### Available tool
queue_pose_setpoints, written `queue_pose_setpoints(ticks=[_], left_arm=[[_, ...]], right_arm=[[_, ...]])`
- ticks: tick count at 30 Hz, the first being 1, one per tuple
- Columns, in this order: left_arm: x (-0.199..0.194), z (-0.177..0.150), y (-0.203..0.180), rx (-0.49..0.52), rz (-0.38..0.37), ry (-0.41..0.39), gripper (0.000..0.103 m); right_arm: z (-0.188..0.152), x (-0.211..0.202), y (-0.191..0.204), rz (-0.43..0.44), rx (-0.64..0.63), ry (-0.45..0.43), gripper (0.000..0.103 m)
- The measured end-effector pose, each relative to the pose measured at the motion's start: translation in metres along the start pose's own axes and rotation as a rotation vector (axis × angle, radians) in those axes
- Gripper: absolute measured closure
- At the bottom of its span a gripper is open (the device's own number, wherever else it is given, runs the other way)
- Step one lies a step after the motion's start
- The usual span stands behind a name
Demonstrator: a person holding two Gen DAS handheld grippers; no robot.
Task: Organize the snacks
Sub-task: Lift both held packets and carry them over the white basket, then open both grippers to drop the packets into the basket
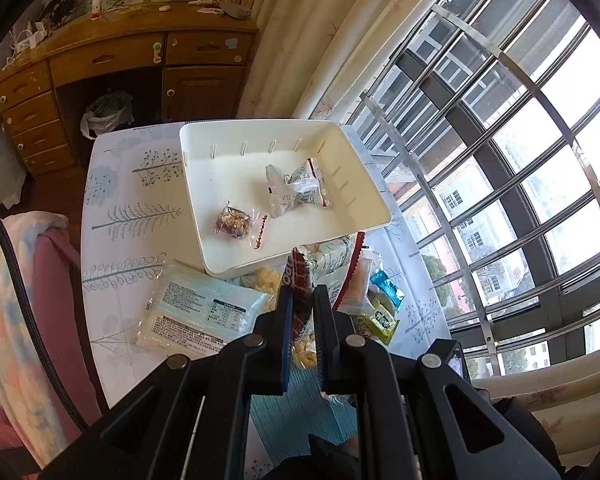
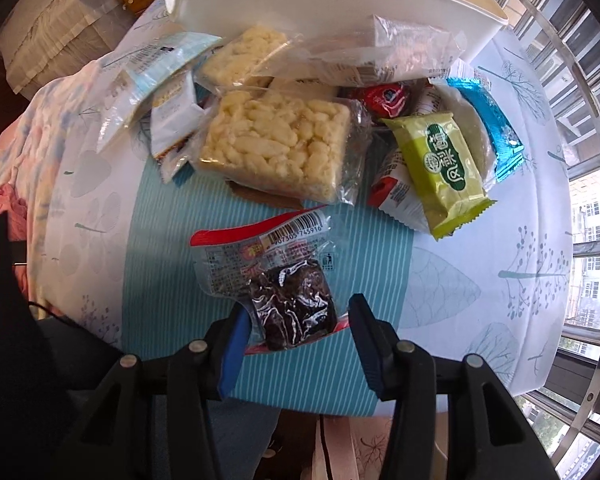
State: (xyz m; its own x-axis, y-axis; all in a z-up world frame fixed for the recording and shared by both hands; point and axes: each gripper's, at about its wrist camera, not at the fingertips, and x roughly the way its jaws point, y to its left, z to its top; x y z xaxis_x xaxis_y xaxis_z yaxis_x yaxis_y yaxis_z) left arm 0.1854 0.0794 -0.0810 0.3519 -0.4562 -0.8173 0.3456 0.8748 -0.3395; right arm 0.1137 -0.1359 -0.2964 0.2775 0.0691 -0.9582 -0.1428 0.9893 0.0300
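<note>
From the left wrist view, the left gripper (image 1: 303,300) pinched a red-and-white snack packet (image 1: 300,280) above the table (image 1: 112,240), just short of the white bin (image 1: 300,128), where a nut bar (image 1: 232,220) and clear packets (image 1: 296,192) lay.

From the right wrist view, the right gripper (image 2: 300,320) stood spread around a dark snack packet (image 2: 292,304) lying on the table, near a puffed rice cake (image 2: 276,144) and a green packet (image 2: 440,168).
</note>
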Motion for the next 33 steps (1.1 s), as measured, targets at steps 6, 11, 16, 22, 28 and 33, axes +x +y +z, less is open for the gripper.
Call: queue_pose_setpoints(ticks=[6, 11, 16, 22, 28, 33], left_arm=[[0.007, 0.017, -0.003, 0.004, 0.002, -0.013, 0.095], [0.018, 0.035, -0.004, 0.0, 0.011, -0.02, 0.095], [0.031, 0.053, -0.001, -0.009, 0.009, -0.037, 0.095], [0.051, 0.072, 0.005, -0.01, 0.003, -0.078, 0.095], [0.07, 0.085, 0.012, -0.016, 0.003, -0.136, 0.095], [0.081, 0.088, 0.017, -0.023, 0.011, -0.191, 0.095]], right_arm=[[0.009, -0.033, 0.006, 0.066, -0.035, -0.054, 0.054], [0.029, -0.063, 0.003, 0.124, -0.055, -0.124, 0.054], [0.06, -0.093, -0.003, 0.202, -0.06, -0.207, 0.054], [0.112, -0.104, -0.023, 0.245, -0.046, -0.277, 0.054], [0.155, -0.096, -0.054, 0.249, 0.022, -0.325, 0.054], [0.174, -0.081, -0.087, 0.304, 0.174, -0.341, 0.054]])
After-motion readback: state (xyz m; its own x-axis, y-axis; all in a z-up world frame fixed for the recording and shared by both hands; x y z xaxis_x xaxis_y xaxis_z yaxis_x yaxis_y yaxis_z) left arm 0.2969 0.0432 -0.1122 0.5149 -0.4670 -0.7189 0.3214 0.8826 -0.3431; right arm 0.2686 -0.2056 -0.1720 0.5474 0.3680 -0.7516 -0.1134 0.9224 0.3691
